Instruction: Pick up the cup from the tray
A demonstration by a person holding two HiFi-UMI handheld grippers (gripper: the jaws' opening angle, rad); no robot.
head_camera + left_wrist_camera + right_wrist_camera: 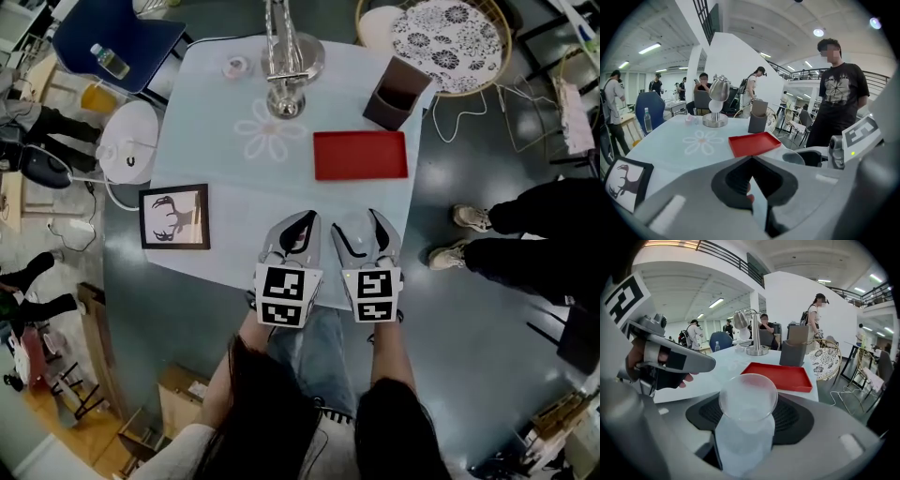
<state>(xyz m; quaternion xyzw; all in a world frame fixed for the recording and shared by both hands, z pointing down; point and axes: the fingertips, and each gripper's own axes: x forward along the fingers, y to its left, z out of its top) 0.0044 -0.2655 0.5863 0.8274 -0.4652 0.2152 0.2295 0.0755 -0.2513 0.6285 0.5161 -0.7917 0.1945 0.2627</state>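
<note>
Frosted plastic cup (747, 423) gripped upright between jaws of right tool (364, 230), over near edge of counter (234, 202), off red tray (360, 155) and well apart from it. Left tool (751, 161) closed, holding nothing, just beside right tool.

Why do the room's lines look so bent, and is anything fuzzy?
Both gripper views are fisheye: straight lines bow, corners go black. In the right gripper view the cup, close to the lens, looks soft; the red tray is sharper. The head view bends the edges of the table too.
</note>
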